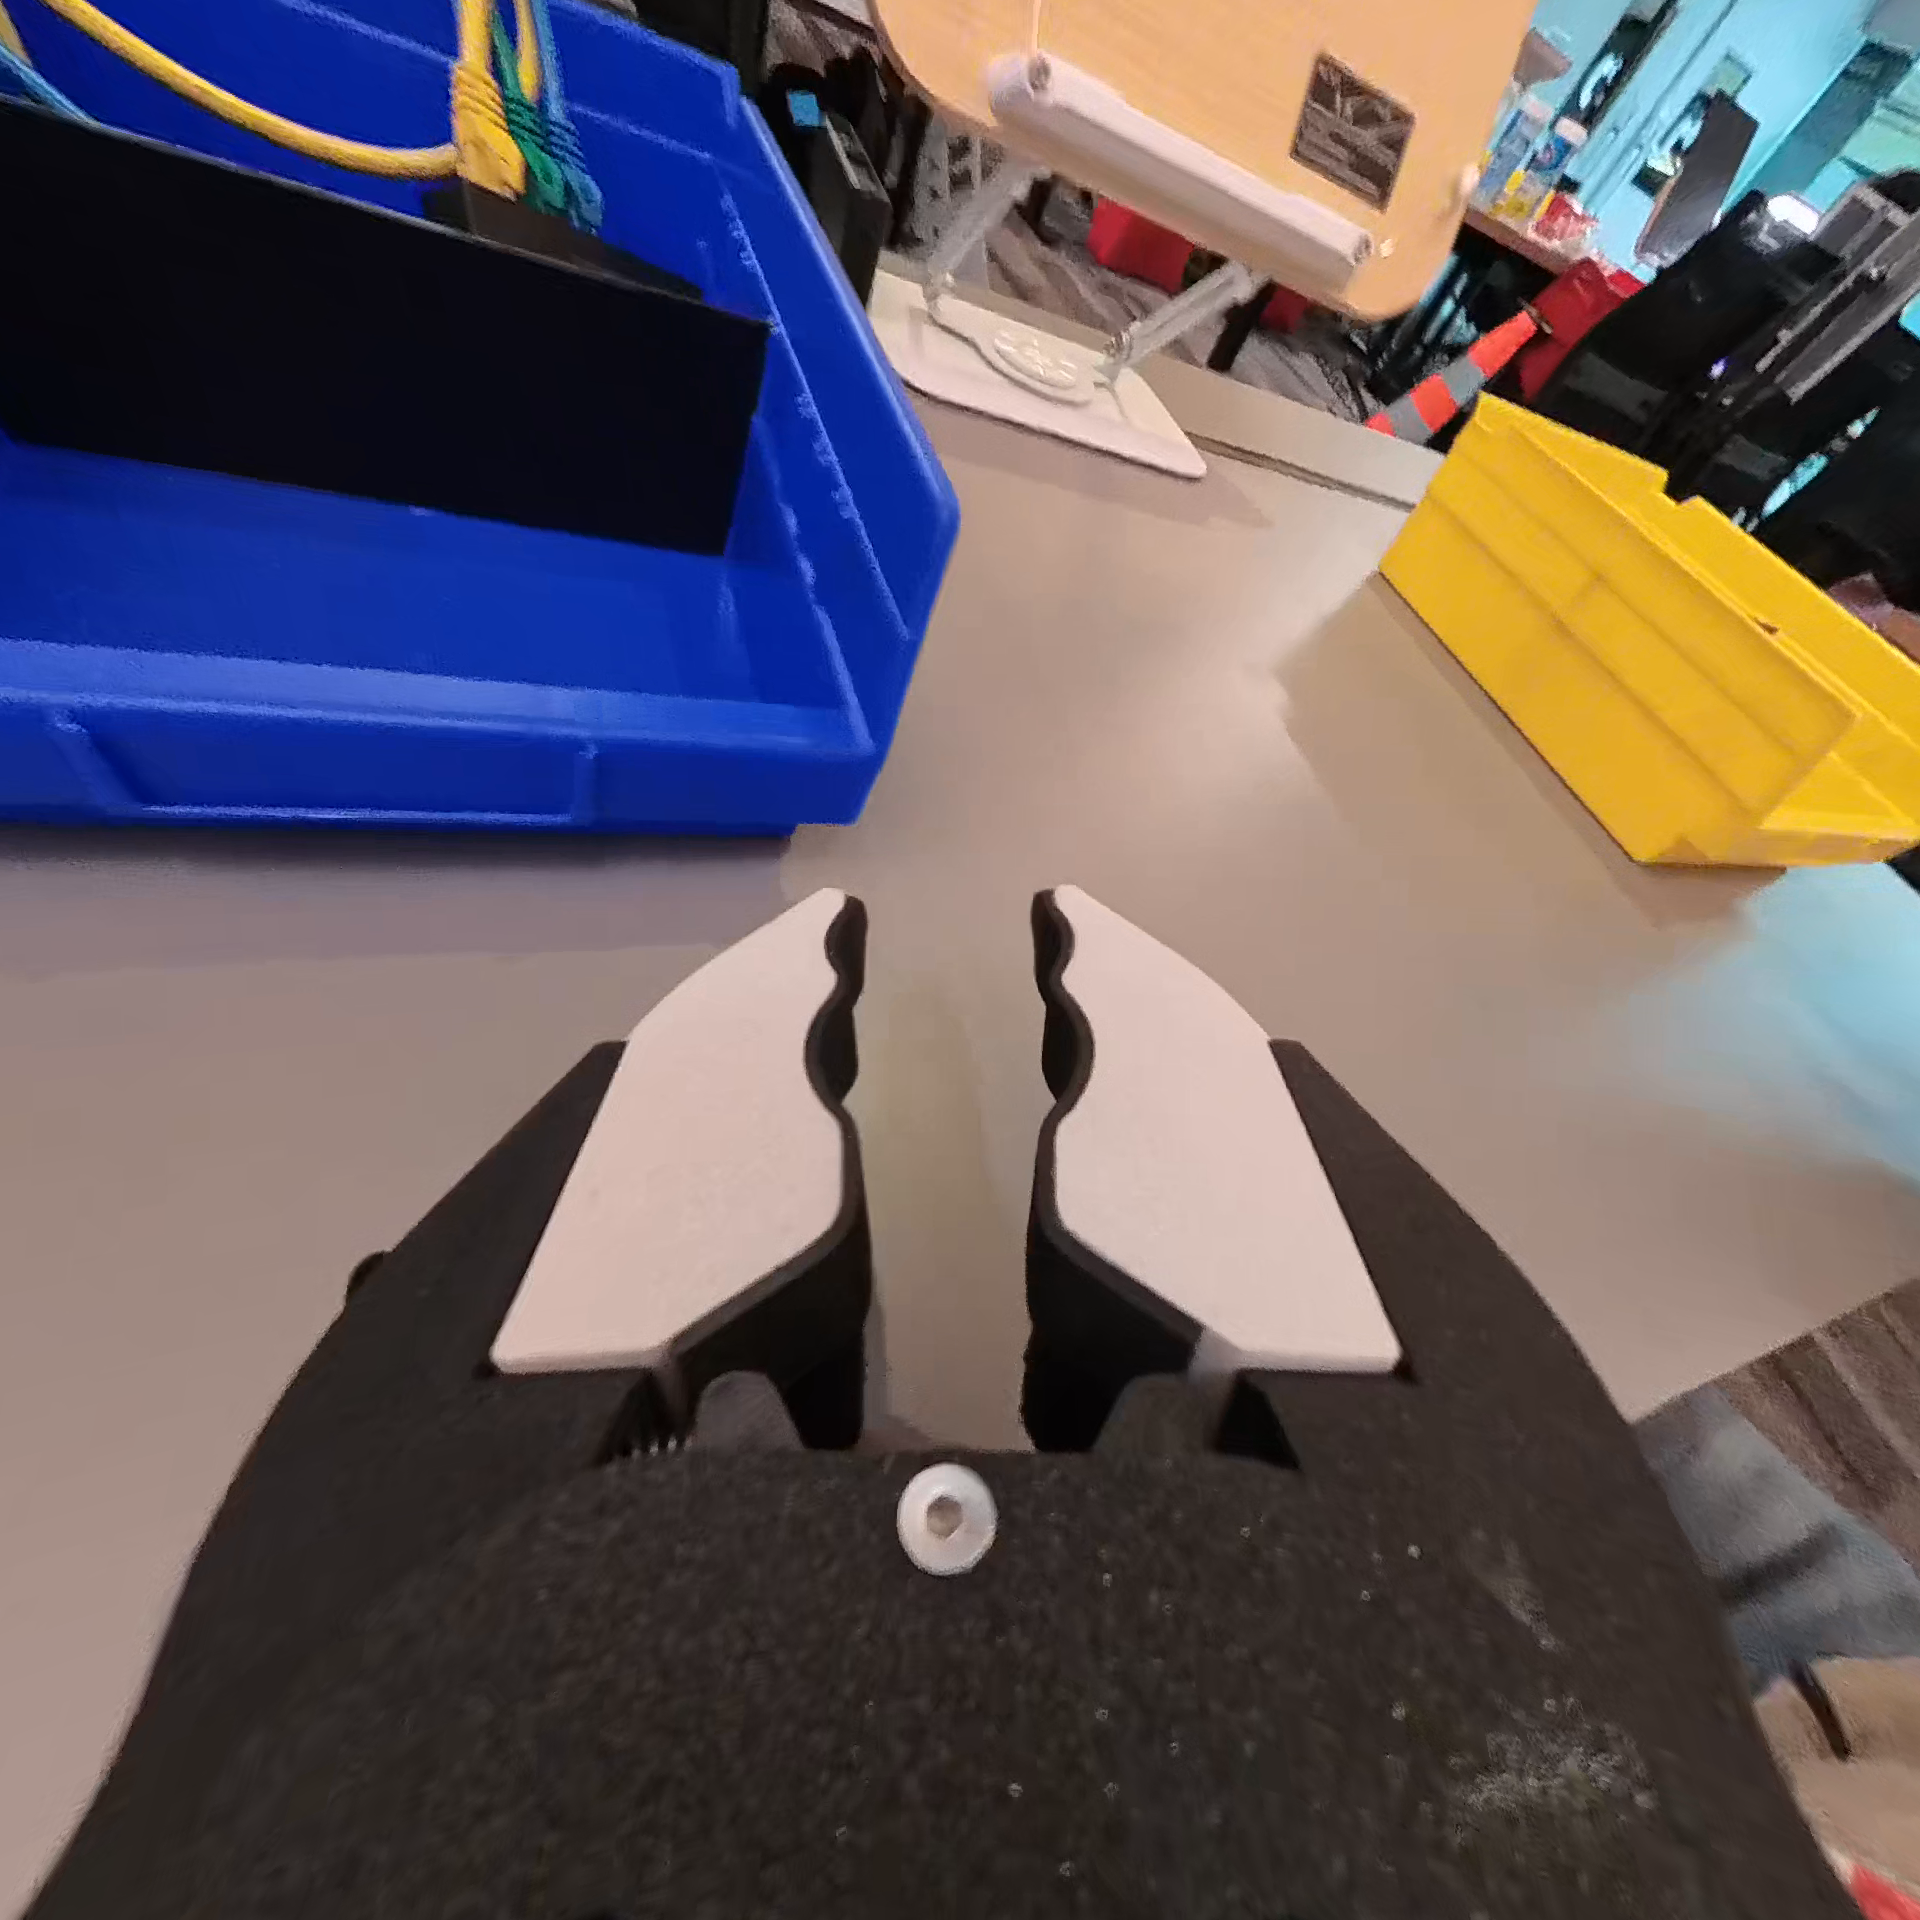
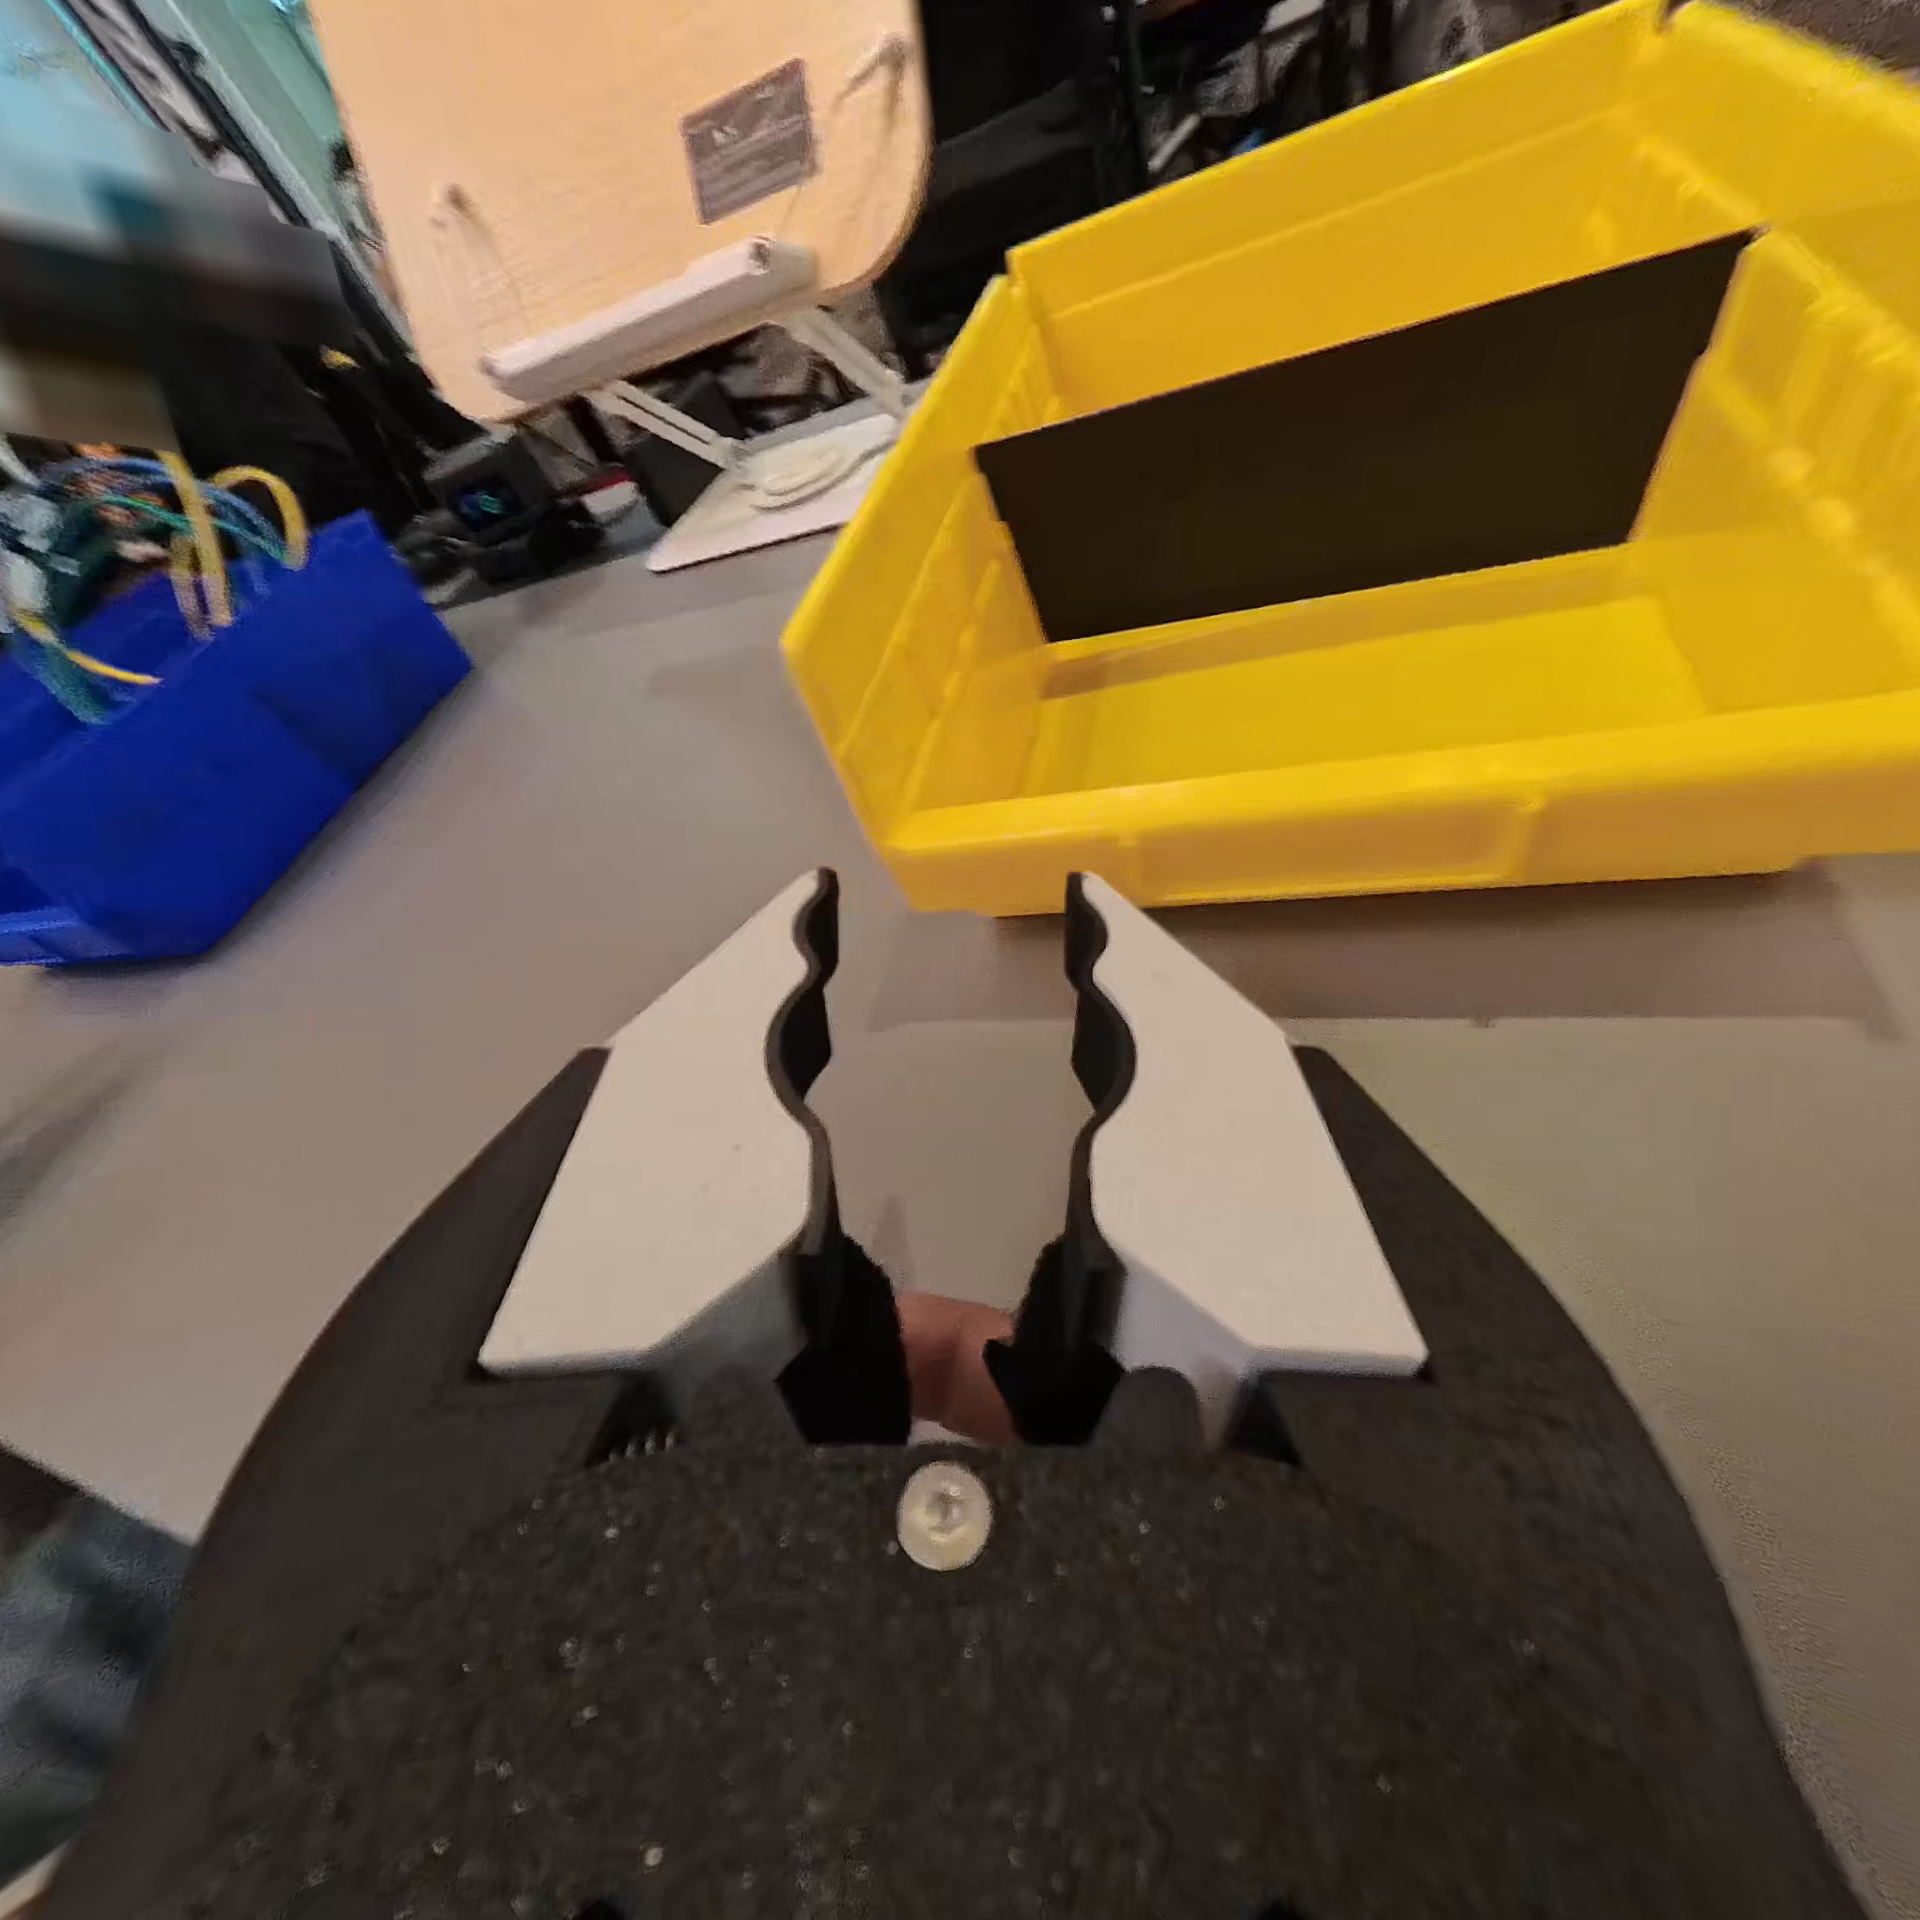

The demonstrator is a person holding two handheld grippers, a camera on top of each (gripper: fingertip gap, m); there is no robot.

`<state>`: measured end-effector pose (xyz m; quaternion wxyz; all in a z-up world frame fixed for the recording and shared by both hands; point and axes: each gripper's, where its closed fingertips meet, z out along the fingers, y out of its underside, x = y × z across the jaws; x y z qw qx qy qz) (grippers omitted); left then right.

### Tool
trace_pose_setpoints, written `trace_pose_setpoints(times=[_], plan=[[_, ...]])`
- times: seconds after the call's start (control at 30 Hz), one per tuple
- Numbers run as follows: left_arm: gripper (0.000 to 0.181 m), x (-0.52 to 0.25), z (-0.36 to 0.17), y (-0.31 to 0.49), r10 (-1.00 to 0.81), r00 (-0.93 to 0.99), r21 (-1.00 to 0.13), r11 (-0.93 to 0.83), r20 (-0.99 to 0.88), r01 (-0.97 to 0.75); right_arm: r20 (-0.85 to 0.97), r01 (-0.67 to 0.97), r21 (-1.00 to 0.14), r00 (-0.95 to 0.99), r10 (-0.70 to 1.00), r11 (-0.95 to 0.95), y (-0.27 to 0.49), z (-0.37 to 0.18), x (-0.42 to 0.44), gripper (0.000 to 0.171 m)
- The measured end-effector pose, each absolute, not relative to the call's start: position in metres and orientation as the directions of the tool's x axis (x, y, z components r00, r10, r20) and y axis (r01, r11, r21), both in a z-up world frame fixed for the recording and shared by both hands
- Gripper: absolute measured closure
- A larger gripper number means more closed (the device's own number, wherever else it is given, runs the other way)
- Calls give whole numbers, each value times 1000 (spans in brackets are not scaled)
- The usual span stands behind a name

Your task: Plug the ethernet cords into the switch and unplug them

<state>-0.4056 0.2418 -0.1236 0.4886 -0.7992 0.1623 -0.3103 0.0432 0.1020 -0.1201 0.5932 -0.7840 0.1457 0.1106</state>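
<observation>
On the grey table (image 1: pixel 1195 727) I've got both grippers low over bare surface, neither holding anything. Left gripper (image 1: pixel 948 904): fingers parted by a moderate gap, table visible between them, nothing gripped. Right gripper (image 2: pixel 948 883): fingers a bit wider apart, also empty; a bit of the operator's finger (image 2: pixel 956 1351) shows at the base of the gap.

Blue bin (image 1: pixel 831 499) sits far left in the left wrist view, black divider (image 1: pixel 395 416) across it. Behind the divider I see the black switch (image 1: pixel 540 234) with ethernet cords plugged in side by side: yellow plug (image 1: pixel 483 125), green plug (image 1: pixel 528 140), blue plug (image 1: pixel 574 156). Yellow cable (image 1: pixel 239 114) loops off to the left. Right wrist view shows the same blue bin far left, blurred, with a tangle of cables above it; can't tell plug detail there.

Yellow bin (image 2: pixel 1351 779) is just beyond the right gripper, black divider (image 2: pixel 1351 436) inside, near compartment shows only yellow floor. Bins well apart. Tilted wooden board on a white stand (image 1: pixel 1049 364) at the far table edge, between them.
</observation>
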Motion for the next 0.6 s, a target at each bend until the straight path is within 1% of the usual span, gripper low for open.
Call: trace_pose_setpoints(times=[0.1,0.17,0.23,0.33,0.6], plan=[[151,-410,-112,250,-566,760,-908,-411,320,76,-399,-394,-882,916,-38,-260,102,-120,22,128],[151,-407,-114,251,-593,752,-916,-399,288,37,-380,-370,-889,925,-17,-269,102,-121,15,128],[152,-402,-118,251,-613,746,-917,-399,259,-9,-345,-336,-899,938,-19,-280,102,-123,15,128],[152,-395,-117,249,-641,729,-924,-380,240,-31,-318,-311,-902,948,-26,-299,102,-128,15,128],[151,-384,-118,241,-696,678,-925,-374,237,-60,-327,-316,-895,945,-19,-315,103,-131,12,128]])
